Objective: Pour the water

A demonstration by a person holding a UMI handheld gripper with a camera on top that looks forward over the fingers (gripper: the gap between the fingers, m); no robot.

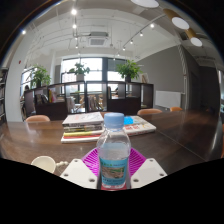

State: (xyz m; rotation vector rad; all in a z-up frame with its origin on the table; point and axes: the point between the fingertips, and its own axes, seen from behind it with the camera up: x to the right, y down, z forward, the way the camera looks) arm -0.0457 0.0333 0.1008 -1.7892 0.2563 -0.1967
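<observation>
A clear plastic water bottle (115, 152) with a blue cap and a blue-and-white label stands upright between my gripper's (114, 168) two fingers. The magenta pads (93, 158) press against its sides left and right, so the gripper is shut on the bottle. The white fingers (80, 174) show below at either side of it. The rim of a pale cup (43, 162) shows to the left of the fingers on the brown wooden table (180, 135).
A stack of books or magazines (84, 125) lies on the table beyond the bottle, more papers (140, 125) to its right. Chairs, potted plants (128, 70) and large windows stand at the far side of the room.
</observation>
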